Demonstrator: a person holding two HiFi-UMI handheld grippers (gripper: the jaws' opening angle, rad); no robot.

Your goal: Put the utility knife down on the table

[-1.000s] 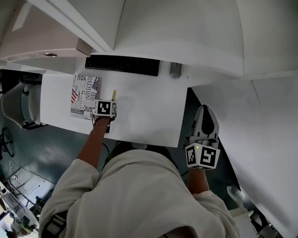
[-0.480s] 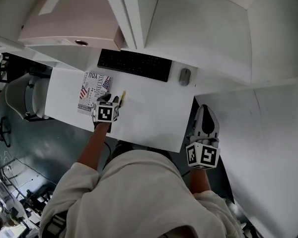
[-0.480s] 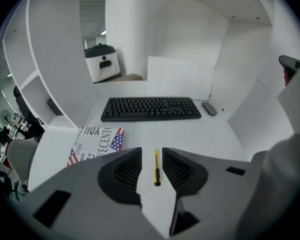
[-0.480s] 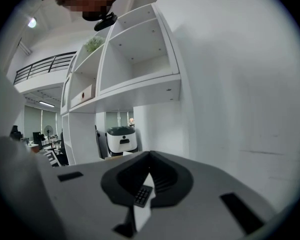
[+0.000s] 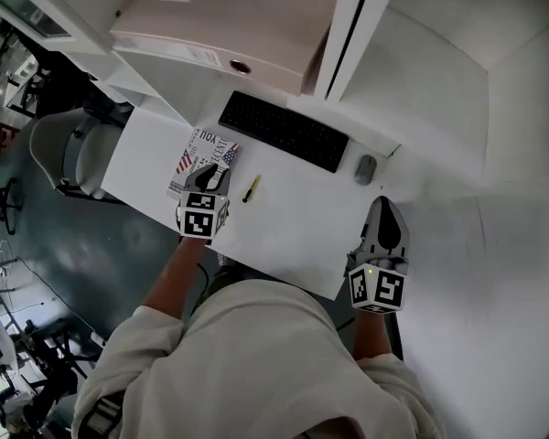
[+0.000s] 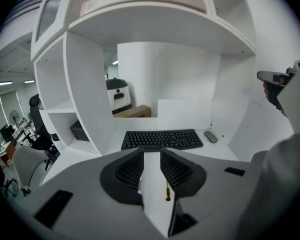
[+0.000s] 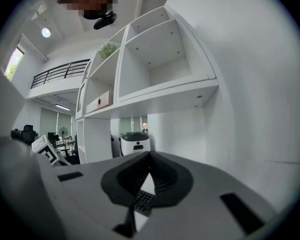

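The small yellow utility knife lies flat on the white table, just right of the flag-printed booklet and nearer than the black keyboard, so the set-down looks done. The left gripper hangs just beside it, jaws closing on nothing. The right gripper, near the table's right edge, has its 2 jaws together, empty. A low sweep of the left gripper could knock the loose knife askew or toward the near edge. Its long axis runs diagonally, near-left to far-right, toward the keyboard; the blade end I cannot tell.
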